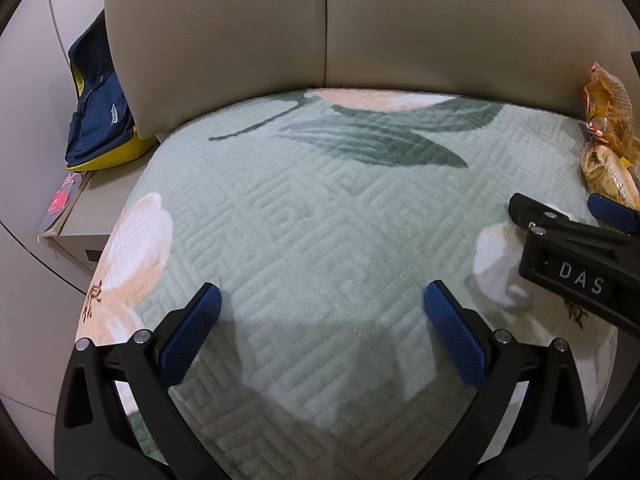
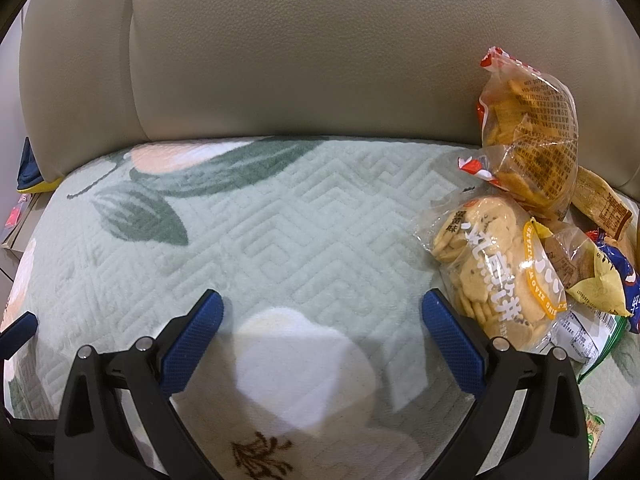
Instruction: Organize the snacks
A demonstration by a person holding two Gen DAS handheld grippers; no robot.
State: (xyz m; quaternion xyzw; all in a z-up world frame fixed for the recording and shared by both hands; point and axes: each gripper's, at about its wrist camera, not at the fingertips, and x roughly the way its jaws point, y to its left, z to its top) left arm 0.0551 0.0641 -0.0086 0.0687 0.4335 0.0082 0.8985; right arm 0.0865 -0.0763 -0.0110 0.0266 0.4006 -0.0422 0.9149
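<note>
A heap of snack bags lies on the right side of a sofa seat covered by a green quilted mat (image 2: 280, 220). Topmost is a clear bag of orange chips (image 2: 528, 136) leaning on the backrest. In front lies a clear bag of round crackers (image 2: 492, 272), with a yellow packet (image 2: 596, 280) and a blue packet (image 2: 624, 272) beside it. My right gripper (image 2: 322, 320) is open over the mat, its right fingertip just left of the cracker bag. My left gripper (image 1: 322, 316) is open over the bare mat (image 1: 320, 208). The right gripper (image 1: 560, 216) shows at the left wrist view's right edge near the chips (image 1: 608, 112).
The beige leather backrest (image 1: 280, 40) rises behind the seat. A dark blue and yellow bag (image 1: 100, 120) stands left of the sofa, on a low beige side table (image 1: 80, 220) with a small pink item (image 1: 60, 200). The left fingertip (image 2: 20, 328) shows at the far left.
</note>
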